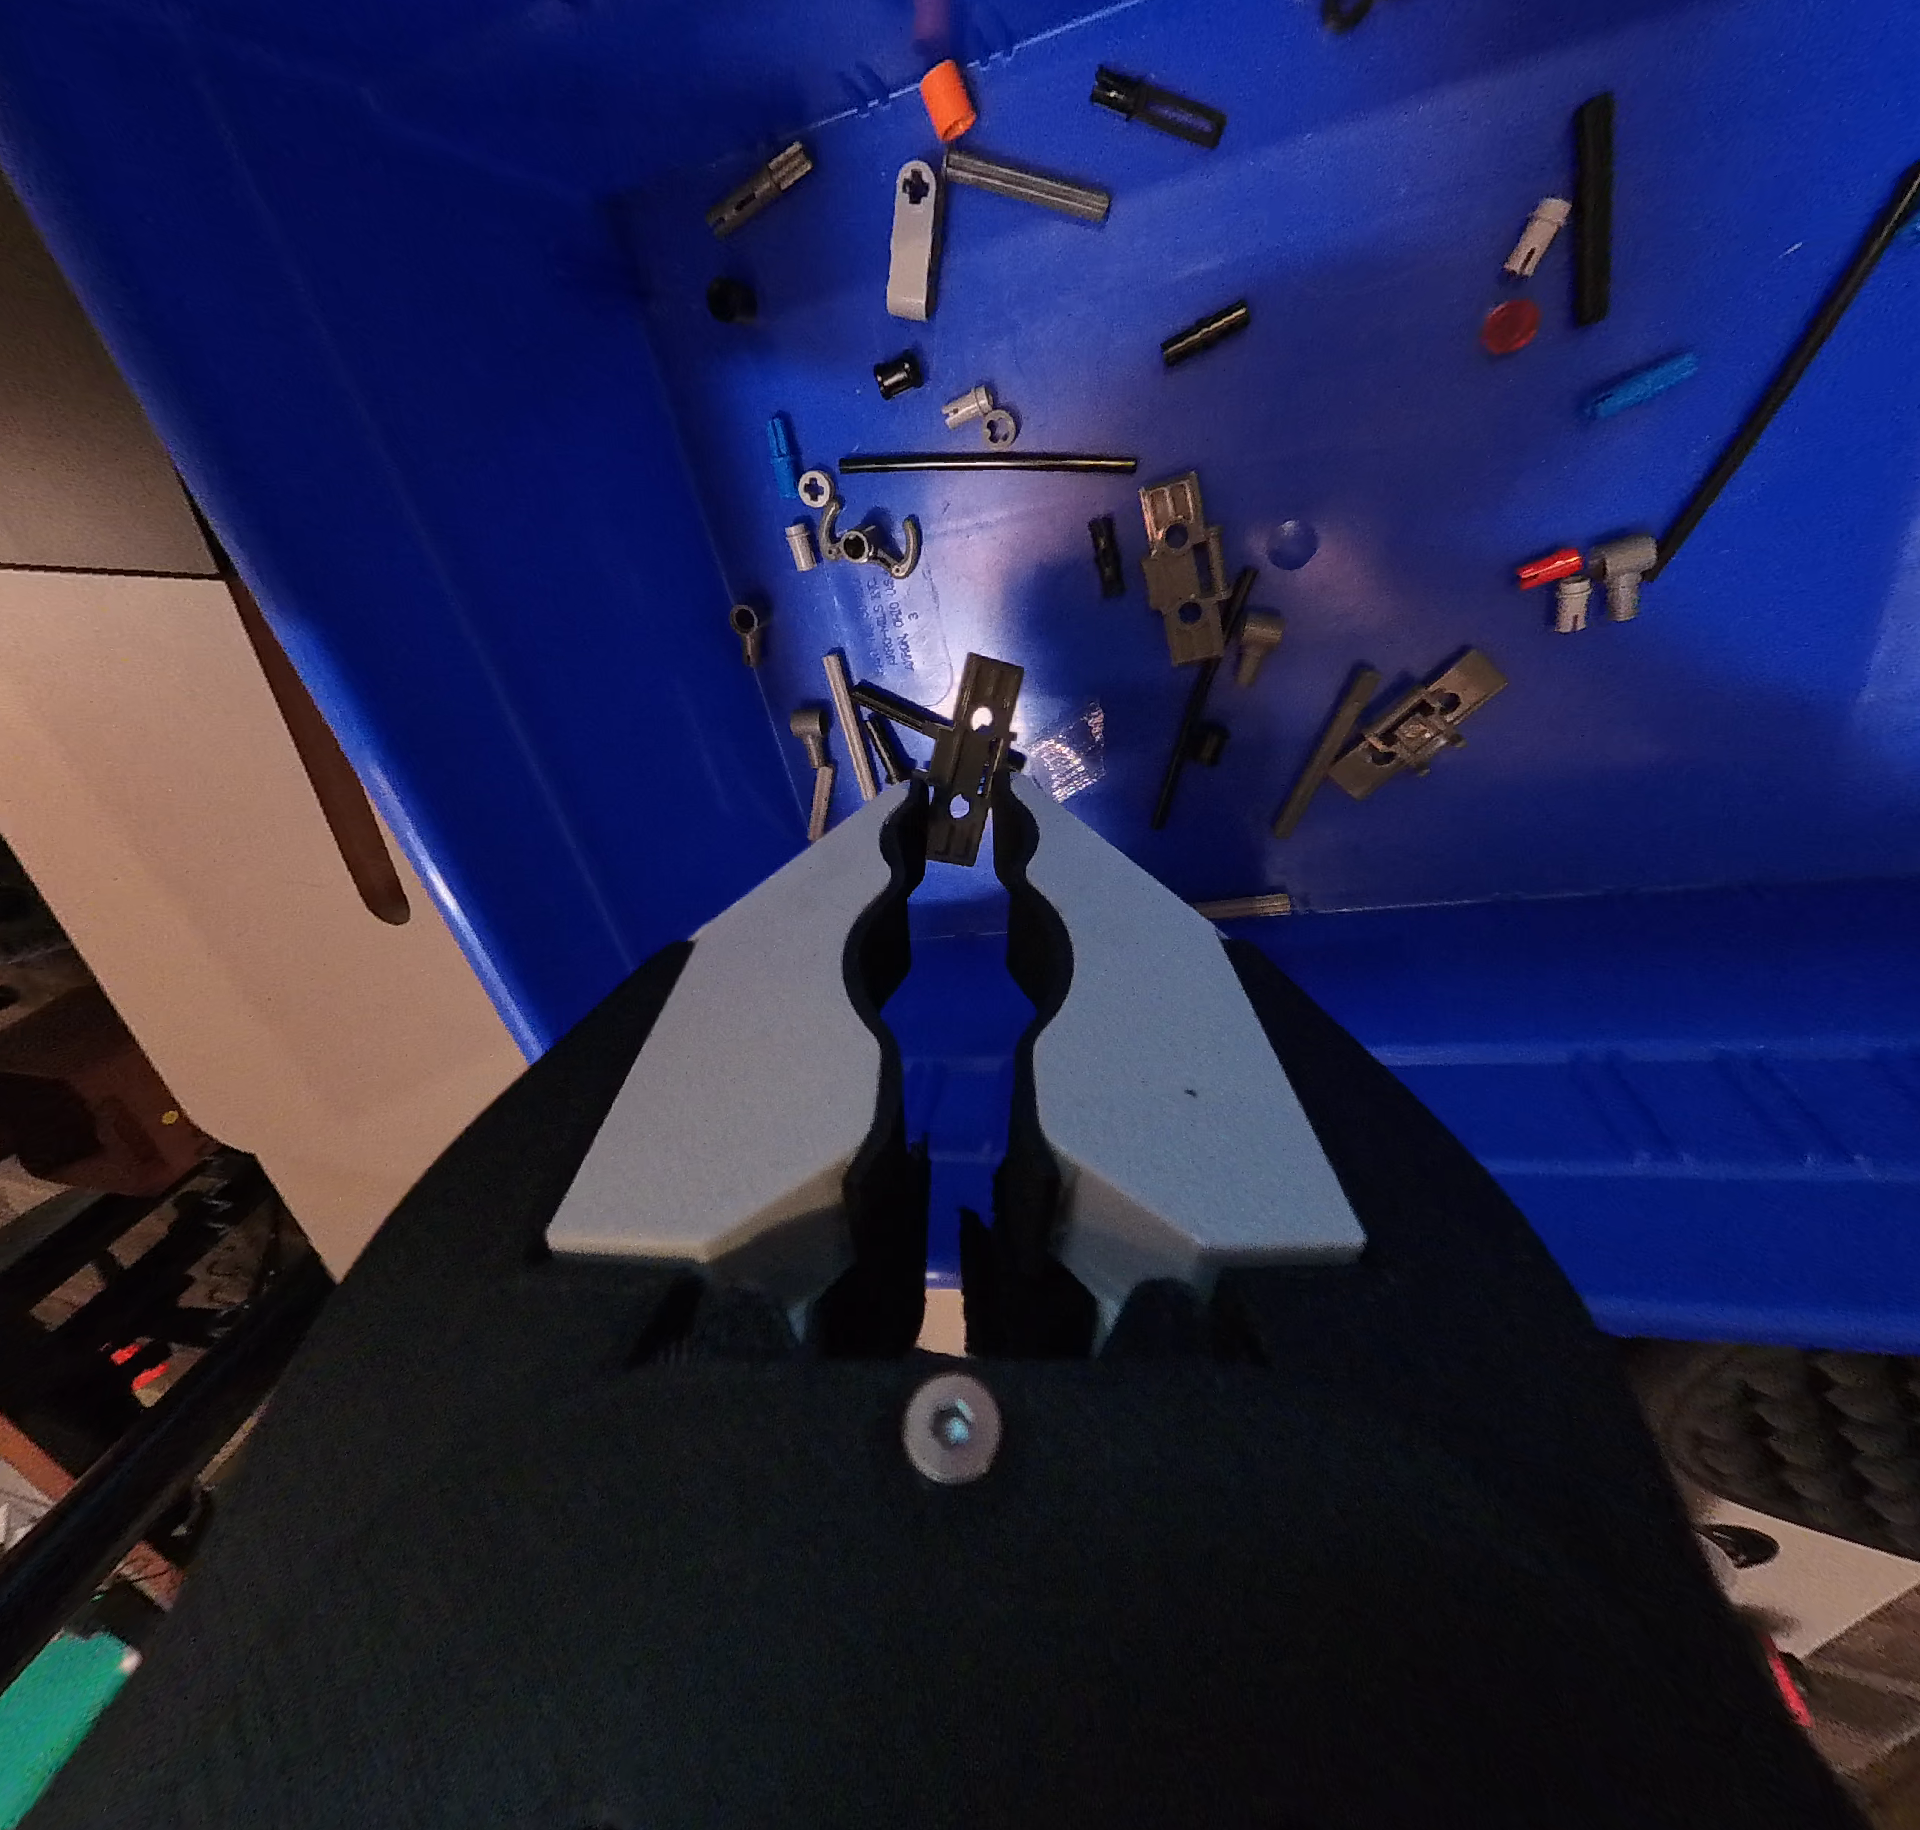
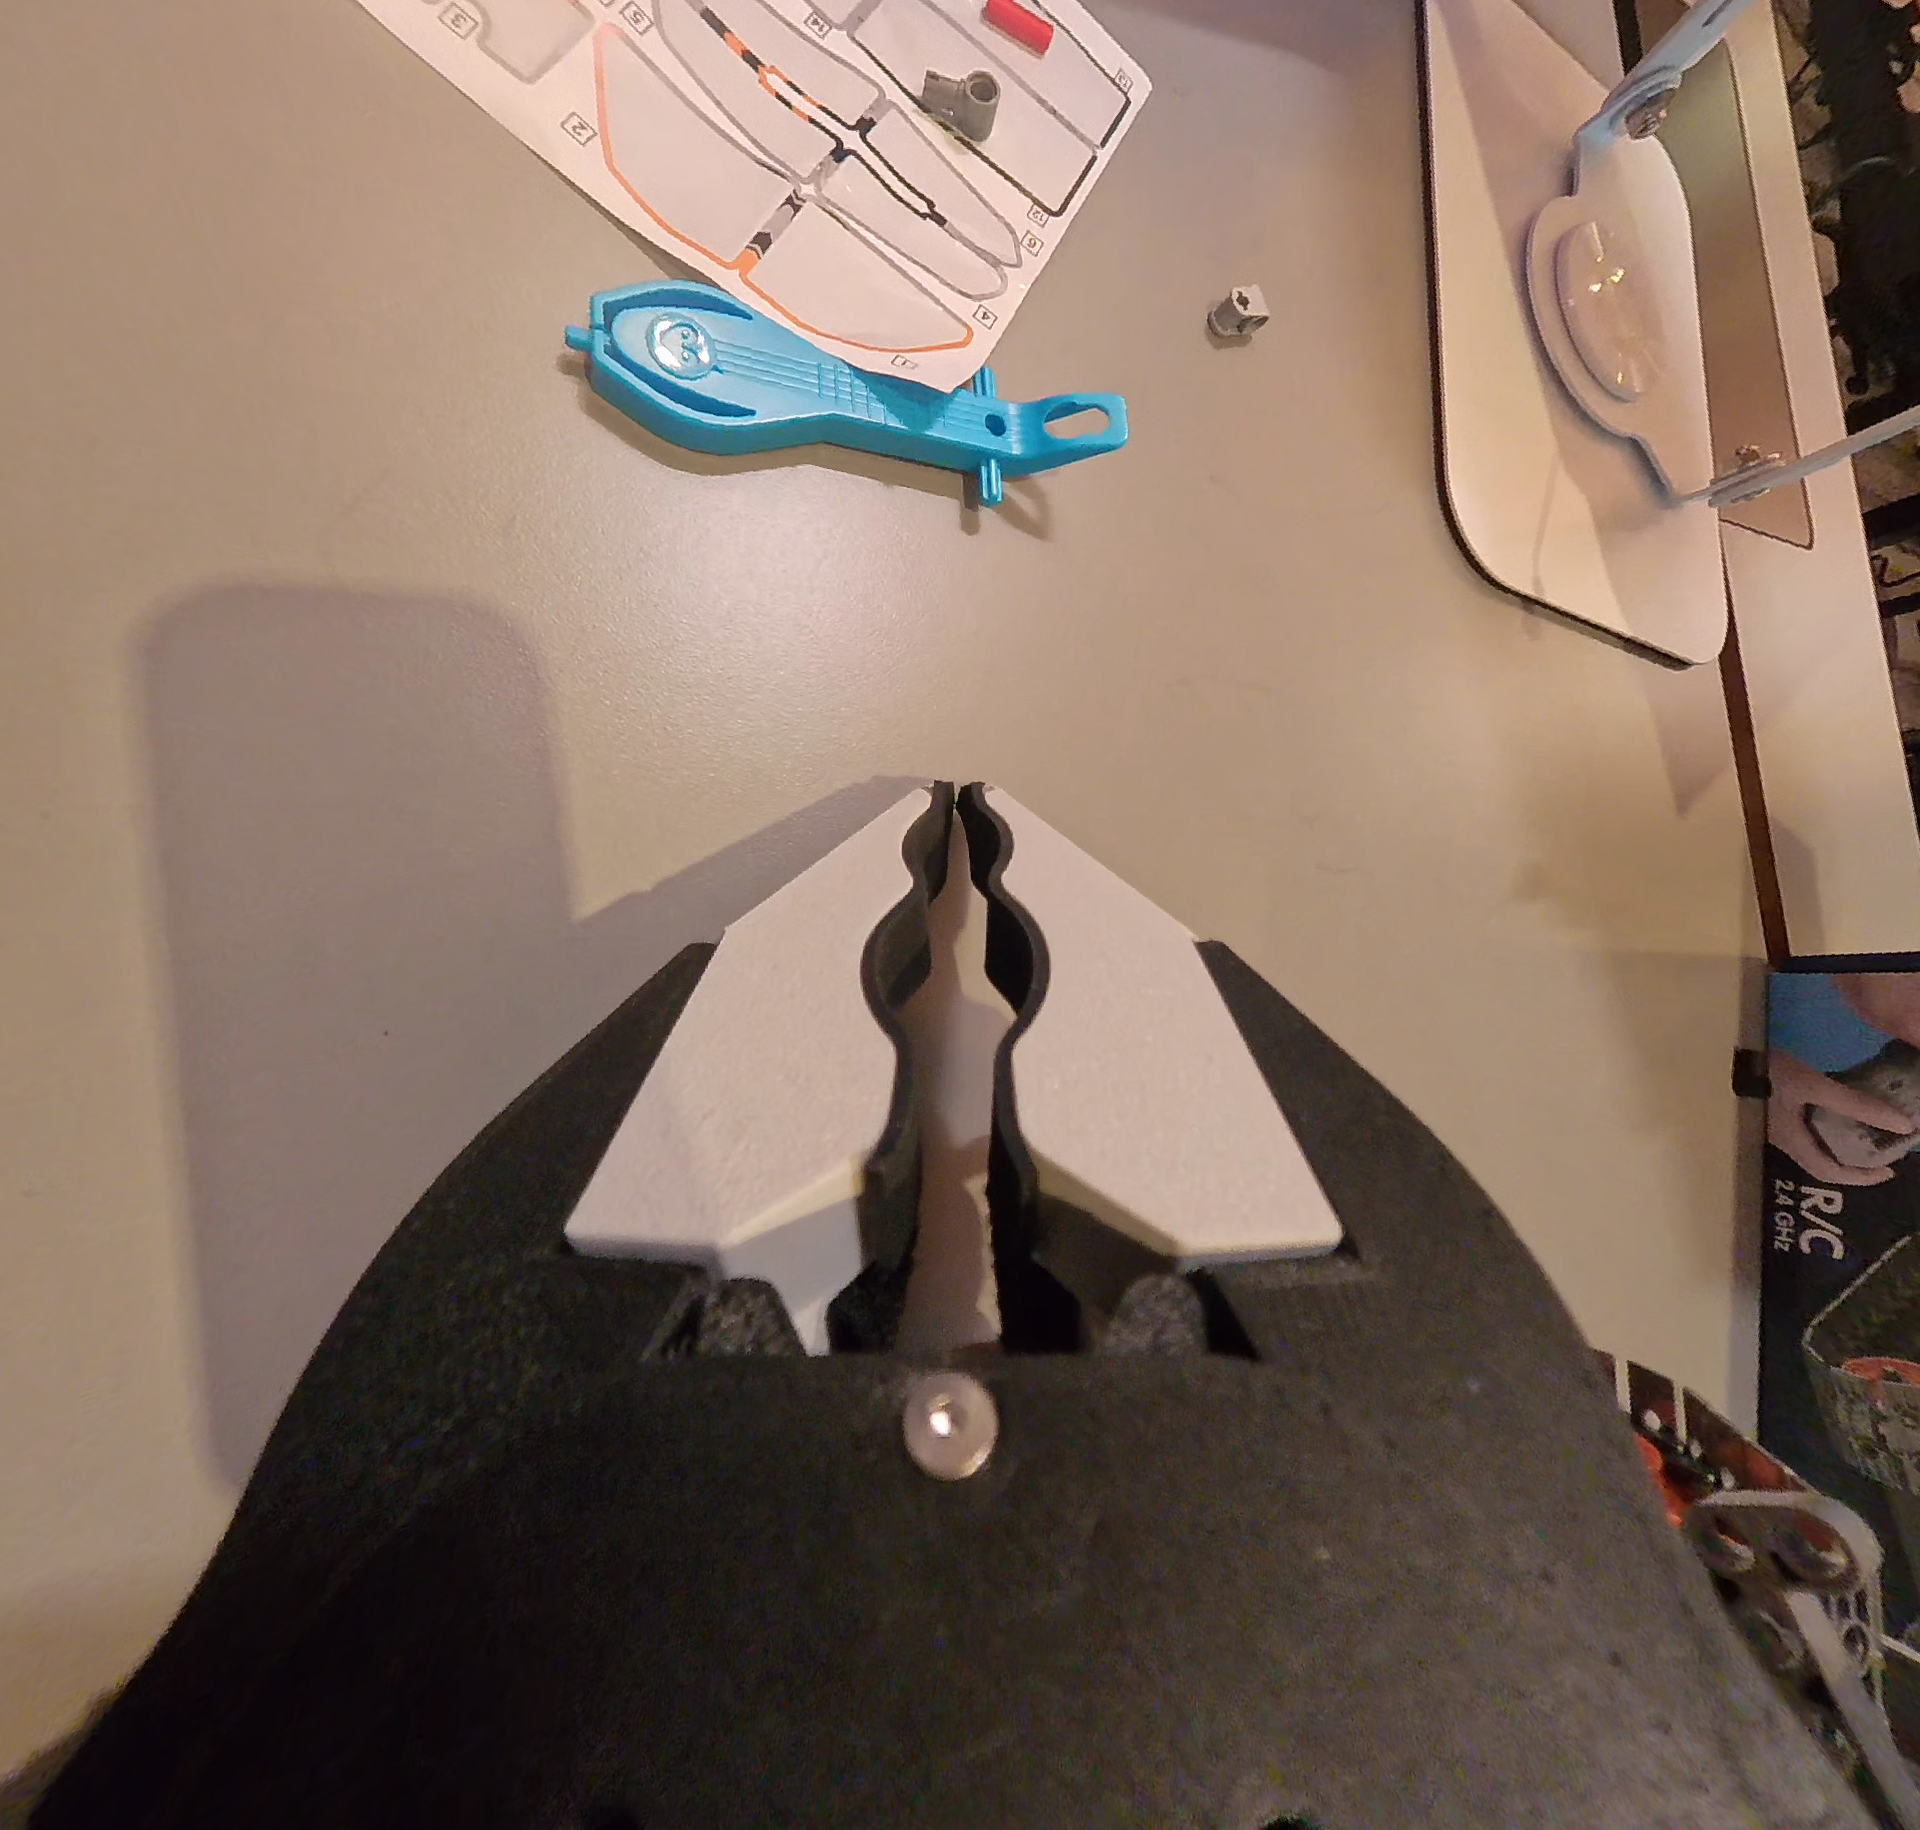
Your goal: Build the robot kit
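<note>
My left gripper (image 1: 961, 793) is shut on a dark grey plastic connector piece (image 1: 974, 741) with round holes and holds it upright above the floor of a blue bin (image 1: 1403, 1001). Many small loose building pieces lie on the bin floor beyond it, among them a twin dark grey connector (image 1: 1182, 567), a light grey beam (image 1: 914, 240) and an orange sleeve (image 1: 948, 99). My right gripper (image 2: 956, 791) is shut and empty over a beige table (image 2: 416, 637). A turquoise plastic separator tool (image 2: 831, 393) lies on the table well ahead of it.
A printed sorting sheet (image 2: 790, 118) on the table carries a red sleeve (image 2: 1018, 22) and a grey connector (image 2: 961, 95). A small grey bush (image 2: 1238, 311) lies loose on the table. A white tray with a magnifier (image 2: 1605, 315) stands at right. A printed box (image 2: 1839, 1261) lies at the table's right edge. My right fingertips sit around 40 cm from my left ones. The small grey bush (image 2: 1238, 311) is about 15 cm from my right fingertips and 25 cm from my left.
</note>
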Available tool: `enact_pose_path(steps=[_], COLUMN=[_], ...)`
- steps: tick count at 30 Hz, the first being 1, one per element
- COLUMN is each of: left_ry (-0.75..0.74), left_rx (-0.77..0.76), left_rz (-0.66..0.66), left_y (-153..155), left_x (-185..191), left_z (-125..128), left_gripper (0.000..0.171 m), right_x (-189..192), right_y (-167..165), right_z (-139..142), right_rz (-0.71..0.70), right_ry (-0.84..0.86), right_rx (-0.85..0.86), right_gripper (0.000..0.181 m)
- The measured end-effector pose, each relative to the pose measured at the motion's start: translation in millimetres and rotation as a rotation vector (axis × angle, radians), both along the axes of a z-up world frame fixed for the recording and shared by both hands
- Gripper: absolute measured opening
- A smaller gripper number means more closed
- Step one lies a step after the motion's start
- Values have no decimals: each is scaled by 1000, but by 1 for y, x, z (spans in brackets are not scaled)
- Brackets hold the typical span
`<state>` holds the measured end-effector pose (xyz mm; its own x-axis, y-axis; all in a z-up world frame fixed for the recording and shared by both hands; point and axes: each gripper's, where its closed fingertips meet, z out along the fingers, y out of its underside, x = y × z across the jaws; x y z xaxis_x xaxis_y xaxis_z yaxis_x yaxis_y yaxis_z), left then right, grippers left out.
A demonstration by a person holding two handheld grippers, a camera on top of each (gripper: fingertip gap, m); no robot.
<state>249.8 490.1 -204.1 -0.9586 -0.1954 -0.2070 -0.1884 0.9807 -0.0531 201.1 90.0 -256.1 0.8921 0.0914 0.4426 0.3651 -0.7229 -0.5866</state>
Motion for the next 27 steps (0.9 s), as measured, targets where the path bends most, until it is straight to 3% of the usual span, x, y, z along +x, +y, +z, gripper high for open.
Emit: enact_pose_path(steps=[13,17,27], left_ry=[140,70,-160], left_rx=[37,-33,-202], left_rz=[-19,31,209], left_y=[-9,-5,47], left_x=[-20,-8,9], left_z=[-35,-14,62], left_gripper=[13,37,36], right_x=[0,0,-1], right_y=[-1,-2,-2], right_z=[0,2,6], right_rz=[-2,-4,-2], right_ry=[0,-3,-11], right_rx=[-1,1,10], right_gripper=[0,0,0])
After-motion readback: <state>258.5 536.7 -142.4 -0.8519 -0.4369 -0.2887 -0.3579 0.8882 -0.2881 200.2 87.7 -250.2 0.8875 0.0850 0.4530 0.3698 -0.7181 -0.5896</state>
